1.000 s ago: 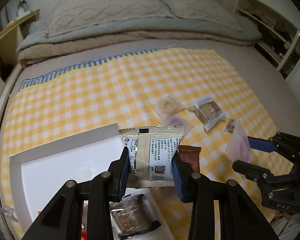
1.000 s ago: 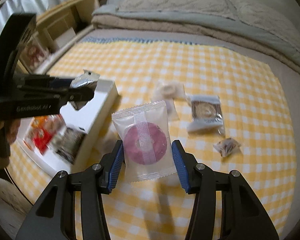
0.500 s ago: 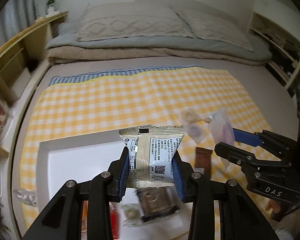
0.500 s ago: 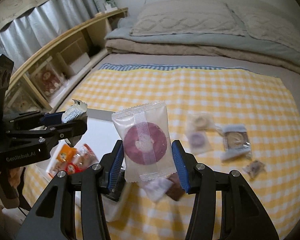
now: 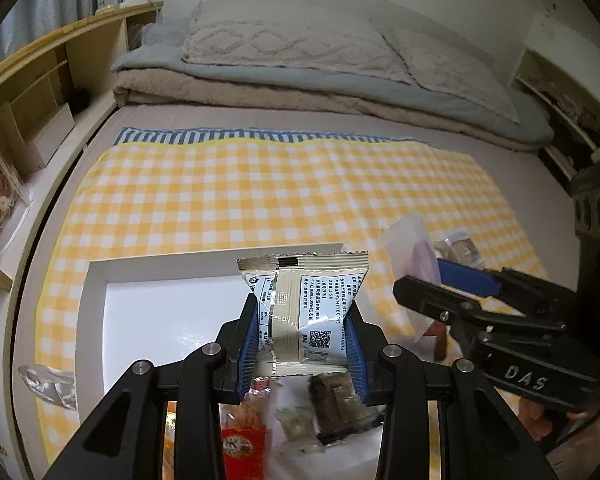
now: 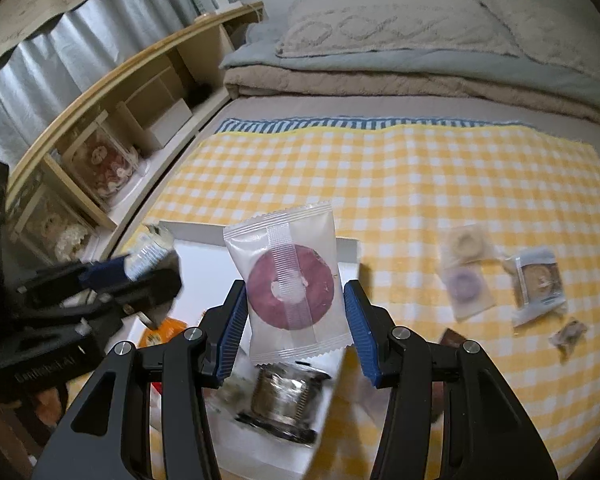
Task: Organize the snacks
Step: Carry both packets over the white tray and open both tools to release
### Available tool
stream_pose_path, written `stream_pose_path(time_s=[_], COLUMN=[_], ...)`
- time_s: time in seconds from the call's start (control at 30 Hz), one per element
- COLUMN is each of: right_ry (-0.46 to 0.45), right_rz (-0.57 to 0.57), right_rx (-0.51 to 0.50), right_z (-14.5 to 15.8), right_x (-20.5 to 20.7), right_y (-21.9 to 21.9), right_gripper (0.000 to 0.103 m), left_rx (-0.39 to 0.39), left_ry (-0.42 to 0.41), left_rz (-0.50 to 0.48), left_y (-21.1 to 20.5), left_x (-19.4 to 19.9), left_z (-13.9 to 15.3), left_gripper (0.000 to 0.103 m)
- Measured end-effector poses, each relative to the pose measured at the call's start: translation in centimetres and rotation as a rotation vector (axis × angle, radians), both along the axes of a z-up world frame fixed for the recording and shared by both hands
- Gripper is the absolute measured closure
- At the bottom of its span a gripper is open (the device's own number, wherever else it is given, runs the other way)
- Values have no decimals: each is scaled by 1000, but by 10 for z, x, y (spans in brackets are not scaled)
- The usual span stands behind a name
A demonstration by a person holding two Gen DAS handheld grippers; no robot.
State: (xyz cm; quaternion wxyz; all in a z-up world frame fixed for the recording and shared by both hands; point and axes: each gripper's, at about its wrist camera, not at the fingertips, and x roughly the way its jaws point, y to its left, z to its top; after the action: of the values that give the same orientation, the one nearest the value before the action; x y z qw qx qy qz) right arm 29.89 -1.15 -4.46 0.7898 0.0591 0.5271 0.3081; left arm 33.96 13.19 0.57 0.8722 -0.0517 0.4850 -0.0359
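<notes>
The white tray (image 5: pixel 96 280) lies directly below both claws: the left gripper (image 5: pixel 302 344) pinches a beige packet (image 5: pixel 304 308) upright, the right gripper (image 6: pixel 296 328) pinches a clear-wrapped purple ring snack (image 6: pixel 290 284) (seemingly over the tray's near-right corner); bare tray floor lies far-left, snacks crowd the near edge

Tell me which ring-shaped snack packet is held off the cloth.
The clear packet with the dark red ring, gripped between the right gripper's fingers. The beige ring packet and purple ring packet lie on the checked cloth.
</notes>
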Motion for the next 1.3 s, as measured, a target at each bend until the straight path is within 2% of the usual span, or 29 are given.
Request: stream_pose_path(time_s=[0.2,0.47,0.87,0.97,1.0,1.03,1.17,1.3], right_ry=[42,102,161,179,185,194,237,241], right_rz=[-9,-17,-28,-48,-54,-57,-67,-55], right_rx=[-3,1,3,7,5,2,6,-6], right_z=[-14,-35,-56,-61,-62,-64,-72,-72], right_x=[11,26,39,44,45,46,48,45], right_y=[14,20,37,35,34,34,29,28], right_gripper=[53,53,52,50,49,46,45,44], left_rx=[-5,-83,-111,-98,-97,-96,-100,-89], left_ry=[51,109,145,161,167,170,175,181], left_rz=[29,113,83,93,97,103,114,116], left_y=[19,46,37,37,37,37,41,40], left_x=[26,51,80,83,84,84,82,75], left_z=[-25,-54,-86,-93,-95,-96,-97,-94], left_gripper=[65,65,65,56,46,41,39,38])
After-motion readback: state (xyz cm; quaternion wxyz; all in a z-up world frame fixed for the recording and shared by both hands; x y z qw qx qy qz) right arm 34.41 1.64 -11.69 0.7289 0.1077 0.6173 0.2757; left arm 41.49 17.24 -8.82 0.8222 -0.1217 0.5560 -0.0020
